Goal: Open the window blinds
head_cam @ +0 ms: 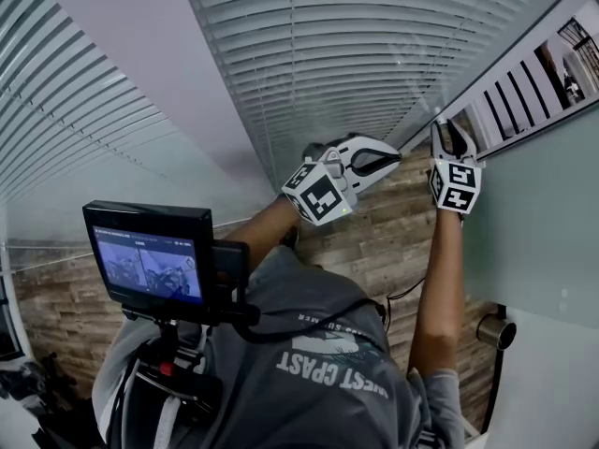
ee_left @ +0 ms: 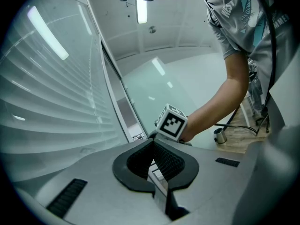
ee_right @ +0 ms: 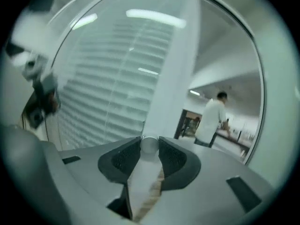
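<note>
The slatted window blinds (head_cam: 374,45) hang closed in front of me and also show in the left gripper view (ee_left: 56,102) and the right gripper view (ee_right: 108,78). My right gripper (head_cam: 447,127) is up at the blinds' right edge. Its jaws (ee_right: 149,146) are shut on the round end of the pale tilt wand (ee_right: 166,74), which runs up and away from them. My left gripper (head_cam: 395,153) is held just left of the right one, near the blinds. Its pads meet at the tips (ee_left: 152,144) with nothing held. The right gripper's marker cube (ee_left: 171,122) sits just beyond them.
A second blind (head_cam: 56,110) covers the window at the left. A frosted glass panel (head_cam: 533,223) stands at the right, with a metal cylinder (head_cam: 494,330) at its foot. A monitor (head_cam: 150,265) rides on my chest rig over wood flooring (head_cam: 374,241). A person in white (ee_right: 208,121) stands beyond the glass.
</note>
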`<action>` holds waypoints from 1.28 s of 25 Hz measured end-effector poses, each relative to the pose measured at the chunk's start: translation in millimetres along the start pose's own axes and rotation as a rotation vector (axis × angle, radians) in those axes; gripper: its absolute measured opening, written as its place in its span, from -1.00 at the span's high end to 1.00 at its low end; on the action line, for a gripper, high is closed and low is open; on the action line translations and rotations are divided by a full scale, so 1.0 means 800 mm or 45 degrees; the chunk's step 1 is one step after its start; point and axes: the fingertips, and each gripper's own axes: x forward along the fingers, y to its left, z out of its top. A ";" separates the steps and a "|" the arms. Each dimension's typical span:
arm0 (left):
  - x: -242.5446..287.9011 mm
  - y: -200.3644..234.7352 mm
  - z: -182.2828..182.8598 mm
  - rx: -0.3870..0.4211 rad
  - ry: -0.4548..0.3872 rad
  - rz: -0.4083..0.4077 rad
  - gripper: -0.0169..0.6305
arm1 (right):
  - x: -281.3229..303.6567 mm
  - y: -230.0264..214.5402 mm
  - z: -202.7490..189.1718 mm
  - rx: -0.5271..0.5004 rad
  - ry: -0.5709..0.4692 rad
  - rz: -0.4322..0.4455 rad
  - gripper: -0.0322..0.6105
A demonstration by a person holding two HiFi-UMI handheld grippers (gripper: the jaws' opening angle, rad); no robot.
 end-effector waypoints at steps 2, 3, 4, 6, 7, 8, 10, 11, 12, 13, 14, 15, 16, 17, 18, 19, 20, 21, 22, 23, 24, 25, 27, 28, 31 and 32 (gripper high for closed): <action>0.001 0.000 0.001 -0.003 -0.002 0.001 0.94 | -0.002 -0.009 0.001 0.438 -0.088 0.080 0.53; 0.001 0.000 0.001 -0.003 -0.002 0.001 0.94 | -0.002 -0.012 0.000 0.614 -0.125 0.111 0.53; 0.002 0.000 0.001 -0.004 -0.002 0.000 0.94 | -0.002 -0.014 -0.002 0.772 -0.158 0.140 0.53; 0.001 -0.001 0.000 -0.005 -0.001 0.001 0.94 | -0.002 -0.018 -0.007 1.093 -0.223 0.198 0.53; 0.001 -0.001 0.000 -0.007 -0.001 0.001 0.94 | -0.002 -0.020 -0.011 1.266 -0.252 0.224 0.53; 0.001 -0.002 -0.001 -0.009 -0.001 0.002 0.94 | -0.002 -0.022 -0.017 1.438 -0.276 0.242 0.53; 0.001 -0.004 -0.003 -0.013 -0.001 0.001 0.94 | -0.001 -0.026 -0.027 1.697 -0.311 0.264 0.53; 0.001 -0.004 -0.003 -0.015 -0.001 0.001 0.94 | 0.000 -0.027 -0.028 1.735 -0.323 0.271 0.53; 0.001 -0.004 -0.003 -0.016 -0.001 0.000 0.94 | 0.000 -0.028 -0.026 1.698 -0.325 0.271 0.53; 0.001 -0.004 -0.003 -0.016 -0.001 -0.001 0.94 | -0.001 -0.027 -0.021 1.609 -0.319 0.267 0.53; 0.002 -0.005 -0.002 -0.015 -0.001 -0.003 0.94 | -0.002 -0.025 -0.016 1.508 -0.306 0.262 0.53; 0.002 -0.005 -0.001 -0.015 -0.002 -0.005 0.94 | -0.002 -0.024 -0.013 1.425 -0.292 0.256 0.53; 0.002 -0.004 -0.001 -0.014 -0.003 -0.005 0.94 | -0.003 -0.023 -0.011 1.361 -0.279 0.246 0.53; 0.002 -0.004 -0.001 -0.015 -0.003 -0.005 0.94 | -0.003 -0.022 -0.009 1.288 -0.262 0.230 0.53; 0.002 -0.004 -0.001 -0.016 -0.004 -0.004 0.94 | -0.002 -0.020 -0.008 1.176 -0.234 0.204 0.53; 0.002 -0.004 -0.001 -0.017 -0.004 -0.004 0.94 | -0.002 -0.018 -0.006 1.008 -0.191 0.164 0.53; 0.002 -0.004 0.000 -0.016 -0.004 -0.005 0.94 | -0.002 -0.016 -0.004 0.787 -0.136 0.113 0.53; 0.002 -0.005 0.000 -0.016 -0.004 -0.007 0.94 | -0.001 -0.012 -0.003 0.523 -0.072 0.055 0.53; 0.002 -0.005 0.000 -0.016 -0.004 -0.008 0.94 | 0.000 -0.008 -0.002 0.225 0.000 -0.008 0.53; 0.002 -0.005 -0.001 -0.016 -0.003 -0.009 0.94 | 0.001 -0.004 -0.002 -0.096 0.074 -0.074 0.53; 0.002 -0.006 -0.001 -0.017 -0.003 -0.010 0.94 | 0.001 0.001 -0.001 -0.422 0.145 -0.141 0.53; 0.002 -0.006 -0.001 -0.017 -0.002 -0.012 0.94 | 0.002 0.004 -0.002 -0.712 0.205 -0.200 0.53; 0.003 -0.007 -0.001 -0.017 -0.001 -0.014 0.94 | 0.003 0.009 -0.003 -1.006 0.258 -0.258 0.53; 0.003 -0.007 -0.001 -0.017 -0.002 -0.014 0.94 | 0.003 0.011 -0.003 -0.988 0.249 -0.245 0.53; 0.002 -0.006 -0.001 -0.017 -0.002 -0.010 0.94 | 0.002 0.014 0.002 -0.457 0.108 -0.070 0.52; 0.002 -0.005 0.000 -0.017 -0.003 -0.008 0.94 | 0.000 0.012 0.007 -0.158 0.027 0.002 0.51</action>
